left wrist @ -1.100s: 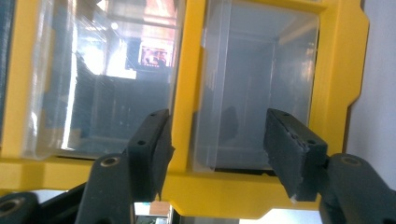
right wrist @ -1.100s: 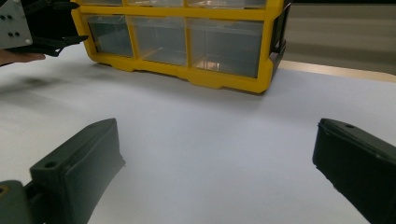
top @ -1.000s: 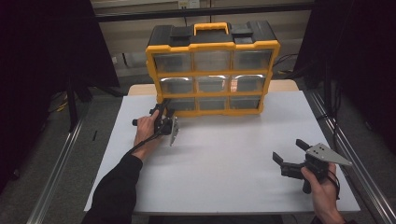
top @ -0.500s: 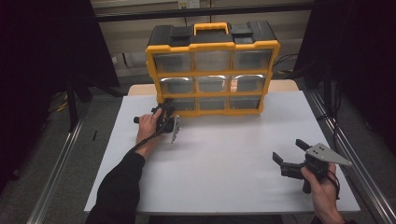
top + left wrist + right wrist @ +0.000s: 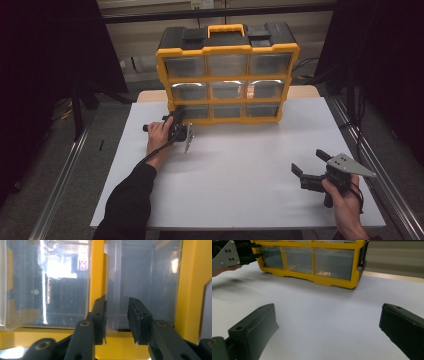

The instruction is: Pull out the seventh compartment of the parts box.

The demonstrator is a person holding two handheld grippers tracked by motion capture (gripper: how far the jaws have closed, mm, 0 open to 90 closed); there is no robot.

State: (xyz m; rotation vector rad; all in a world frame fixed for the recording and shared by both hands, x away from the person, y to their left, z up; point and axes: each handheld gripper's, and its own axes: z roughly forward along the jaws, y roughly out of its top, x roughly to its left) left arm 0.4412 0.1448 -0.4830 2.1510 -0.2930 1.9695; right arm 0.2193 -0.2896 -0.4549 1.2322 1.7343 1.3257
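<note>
Closing on a drawer pull at the yellow organizer's bottom-left corner.
Left gripper (image 5: 117, 322) has just been narrowing its jaws, and the clear tab of the bottom-left drawer (image 5: 140, 287) now stands between them, the left pad against it, the other just beside it (contact there I cannot tell). Compared with a second ago, the hand sits in the same spot before the organizer (image 5: 227, 75). Right gripper (image 5: 312, 167) rests wide open over the white counter (image 5: 250, 170), well apart from the organizer, unchanged.

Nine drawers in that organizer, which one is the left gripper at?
The bottom-left drawer: the left gripper is at its front, jaws just closing around its handle tab. The other eight sit untouched.
</note>
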